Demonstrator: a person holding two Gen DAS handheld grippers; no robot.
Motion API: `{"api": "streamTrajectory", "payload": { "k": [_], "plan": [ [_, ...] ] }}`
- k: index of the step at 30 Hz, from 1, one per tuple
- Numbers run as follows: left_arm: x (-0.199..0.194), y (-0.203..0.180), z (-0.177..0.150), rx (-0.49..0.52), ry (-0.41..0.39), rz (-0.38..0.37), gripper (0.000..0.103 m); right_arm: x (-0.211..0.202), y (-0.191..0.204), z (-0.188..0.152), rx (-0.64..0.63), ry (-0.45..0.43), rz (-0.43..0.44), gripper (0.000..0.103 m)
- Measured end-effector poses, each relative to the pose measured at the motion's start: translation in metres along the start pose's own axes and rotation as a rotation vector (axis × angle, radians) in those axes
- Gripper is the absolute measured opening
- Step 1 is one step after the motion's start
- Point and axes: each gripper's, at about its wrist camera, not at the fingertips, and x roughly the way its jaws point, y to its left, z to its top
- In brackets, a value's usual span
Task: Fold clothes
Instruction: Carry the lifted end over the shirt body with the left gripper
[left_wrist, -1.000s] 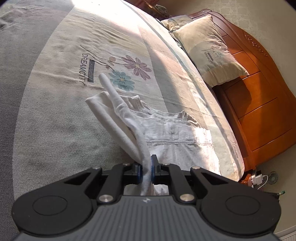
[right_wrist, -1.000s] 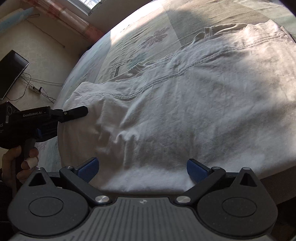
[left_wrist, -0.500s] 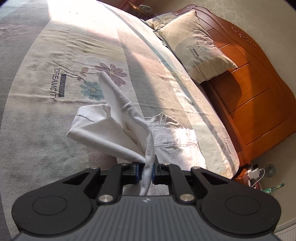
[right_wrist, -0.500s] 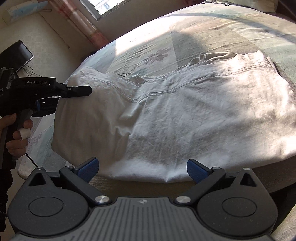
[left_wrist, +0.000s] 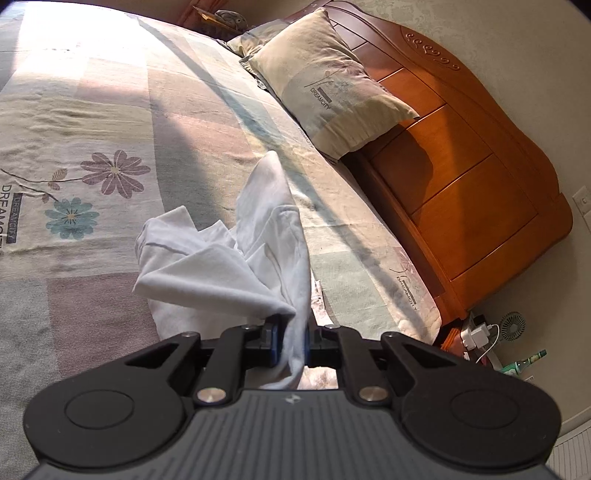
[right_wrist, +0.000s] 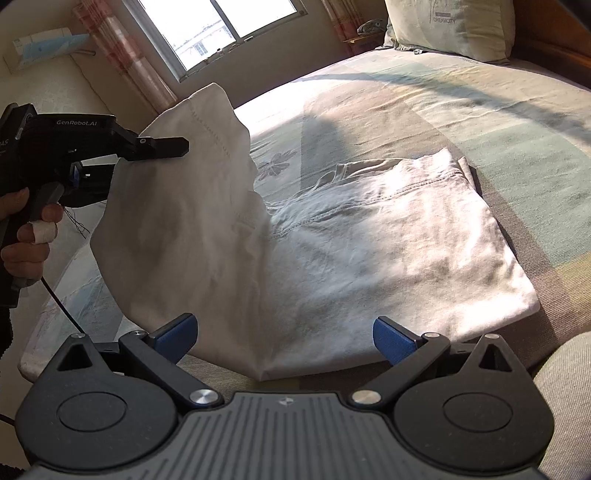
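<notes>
Partly lifted, white garment (right_wrist: 332, 251) lies creased, half-folded.

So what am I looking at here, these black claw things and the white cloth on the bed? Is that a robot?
No robot: a person holds a handheld two-finger gripper in each hand, and each gripper carries a wide-angle camera looking out along its fingers. One picture comes from the left tool, the other from the right.

The left gripper is shut on an edge of a white garment and lifts that side off the bed, while the rest lies flat on the flowered bedspread. In the right tool's picture you see the left tool from the side, with the person's hand around its handle. The right gripper is open and holds nothing. A pillow leans against the wooden headboard.
</notes>
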Motion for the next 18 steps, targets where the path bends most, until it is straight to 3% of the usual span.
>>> {"api": "streamTrajectory", "payload": {
  "k": [11,18],
  "plan": [
    [0.082,-0.051,0.001,0.05,0.114,-0.02,0.009,-0.044,-0.045,0.003,0.078,-0.087,-0.062,0.103],
    [0.129,-0.063,-0.005,0.061,0.18,0.011,0.009,-0.058,-0.069,0.002,0.128,-0.109,-0.098,0.103]
  ]
}}
